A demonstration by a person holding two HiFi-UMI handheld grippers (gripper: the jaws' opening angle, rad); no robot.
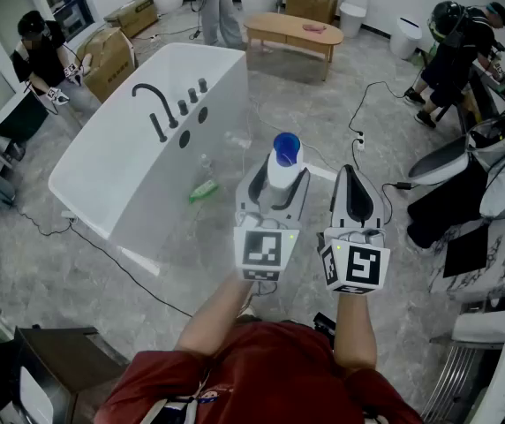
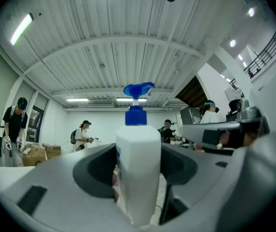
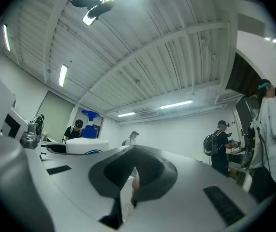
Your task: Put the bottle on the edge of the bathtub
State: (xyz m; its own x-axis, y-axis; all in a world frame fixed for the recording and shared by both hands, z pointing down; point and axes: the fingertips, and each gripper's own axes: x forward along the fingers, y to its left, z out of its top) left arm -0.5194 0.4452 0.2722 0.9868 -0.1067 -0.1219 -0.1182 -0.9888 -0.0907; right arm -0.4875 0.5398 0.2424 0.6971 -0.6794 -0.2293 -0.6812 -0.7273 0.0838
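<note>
My left gripper (image 1: pixel 275 182) is shut on a white pump bottle (image 1: pixel 283 159) with a blue pump head and holds it upright over the floor, to the right of the white bathtub (image 1: pixel 85 153). In the left gripper view the bottle (image 2: pixel 138 168) stands between both fingers, its blue pump (image 2: pixel 137 92) on top. My right gripper (image 1: pixel 351 194) hovers just right of the left one, shut with nothing in it. In the right gripper view its pads (image 3: pixel 132 182) meet, and the bottle (image 3: pixel 86 143) shows at the left.
A black faucet (image 1: pixel 154 106) stands on the tub's far rim. A clear bottle (image 1: pixel 205 164) and a green object (image 1: pixel 204 190) lie inside the tub. A wooden table (image 1: pixel 292 32), cardboard boxes (image 1: pixel 111 56), floor cables (image 1: pixel 372 95) and several people are around.
</note>
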